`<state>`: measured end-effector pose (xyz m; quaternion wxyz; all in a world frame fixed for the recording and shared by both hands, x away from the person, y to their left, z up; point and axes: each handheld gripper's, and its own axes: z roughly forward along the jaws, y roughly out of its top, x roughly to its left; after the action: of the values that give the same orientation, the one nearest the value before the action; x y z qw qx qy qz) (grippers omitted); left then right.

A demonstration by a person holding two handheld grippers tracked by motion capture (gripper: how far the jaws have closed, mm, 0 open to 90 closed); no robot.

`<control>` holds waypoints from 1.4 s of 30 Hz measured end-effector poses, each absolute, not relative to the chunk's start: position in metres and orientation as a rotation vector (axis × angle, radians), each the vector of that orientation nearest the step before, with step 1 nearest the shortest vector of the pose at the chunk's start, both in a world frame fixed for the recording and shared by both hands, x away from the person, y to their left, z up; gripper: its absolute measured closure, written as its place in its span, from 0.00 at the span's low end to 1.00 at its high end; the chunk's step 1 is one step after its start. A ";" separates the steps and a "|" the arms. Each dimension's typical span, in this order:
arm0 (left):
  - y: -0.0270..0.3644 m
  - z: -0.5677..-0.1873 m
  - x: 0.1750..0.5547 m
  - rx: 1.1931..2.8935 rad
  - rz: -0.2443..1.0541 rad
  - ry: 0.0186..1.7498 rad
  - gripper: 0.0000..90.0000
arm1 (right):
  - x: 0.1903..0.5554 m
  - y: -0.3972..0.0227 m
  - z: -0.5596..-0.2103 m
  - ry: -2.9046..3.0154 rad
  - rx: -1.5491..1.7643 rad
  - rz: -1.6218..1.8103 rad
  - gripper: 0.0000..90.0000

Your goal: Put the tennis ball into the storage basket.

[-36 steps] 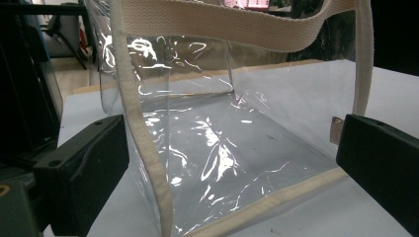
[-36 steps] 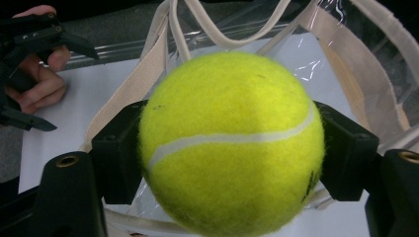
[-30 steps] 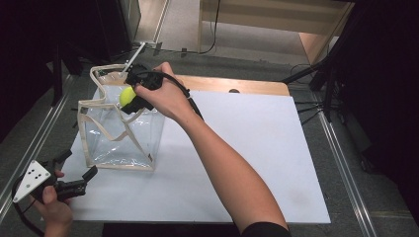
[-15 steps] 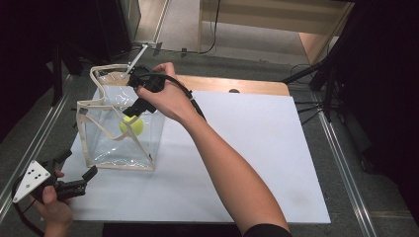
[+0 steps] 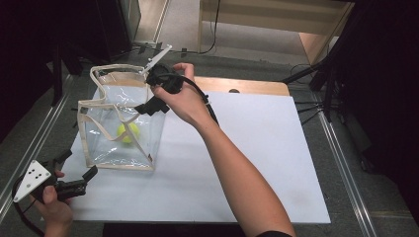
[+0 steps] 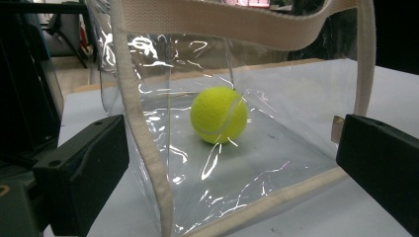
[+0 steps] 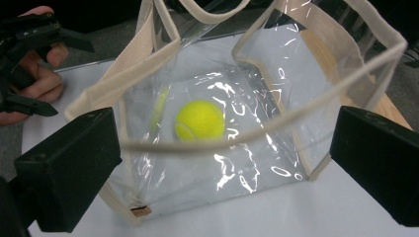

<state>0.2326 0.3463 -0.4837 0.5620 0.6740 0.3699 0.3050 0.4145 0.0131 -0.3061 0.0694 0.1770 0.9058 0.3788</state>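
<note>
The tennis ball (image 5: 127,132) already lies inside the clear bag (image 5: 101,158), the right hand-held gripper (image 5: 148,106) released above it, its jaws just opened and empty.

The ball (image 5: 127,132), a second ago clamped in the right gripper (image 5: 148,106) above the bag (image 5: 99,148), now lies loose on the bag's floor, below and beyond the jaws. Those jaws have just been opening and stand wide apart with nothing between them.
</note>
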 end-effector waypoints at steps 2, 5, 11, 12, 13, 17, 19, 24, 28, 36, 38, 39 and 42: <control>0.346 -0.484 0.233 1.588 0.719 0.870 0.00 | 0.413 0.009 -0.307 2.718 0.541 1.150 0.00; 0.346 -0.484 0.233 1.593 0.722 0.871 0.00 | 0.409 0.002 -0.310 2.716 0.544 1.144 0.00; 0.346 -0.484 0.233 1.583 0.719 0.870 0.00 | 0.407 -0.009 -0.321 2.699 0.573 1.149 0.00; 0.347 -0.483 0.233 1.581 0.716 0.871 0.00 | 0.406 -0.011 -0.324 2.695 0.581 1.155 0.00; 0.347 -0.483 0.233 1.582 0.714 0.870 0.00 | 0.406 -0.012 -0.326 2.699 0.583 1.155 0.00; 0.347 -0.483 0.233 1.581 0.715 0.868 0.00 | 0.402 -0.013 -0.337 2.707 0.571 1.137 0.00; 0.347 -0.483 0.233 1.578 0.718 0.866 0.00 | 0.399 -0.014 -0.342 2.700 0.570 1.150 0.00; 0.348 -0.483 0.231 1.581 0.722 0.867 0.00 | 0.395 -0.016 -0.355 2.679 0.592 1.172 0.00; 0.347 -0.483 0.232 1.581 0.719 0.866 0.00 | 0.392 -0.020 -0.369 2.672 0.616 1.209 0.00; 0.347 -0.483 0.232 1.587 0.718 0.862 0.00 | 0.388 -0.028 -0.393 2.660 0.654 1.228 0.00; 0.347 -0.483 0.232 1.588 0.716 0.863 0.00 | 0.387 -0.031 -0.398 2.663 0.654 1.237 0.00; 0.347 -0.483 0.232 1.589 0.716 0.863 0.00 | 0.386 -0.031 -0.400 2.656 0.668 1.241 0.00; 0.346 -0.483 0.232 1.589 0.716 0.863 0.00 | 0.382 -0.037 -0.408 2.650 0.681 1.245 0.00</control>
<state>0.2321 0.3460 -0.4833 0.5631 0.6752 0.3668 0.3040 0.3819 -0.0365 -0.4082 0.0677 0.2259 0.8796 0.4132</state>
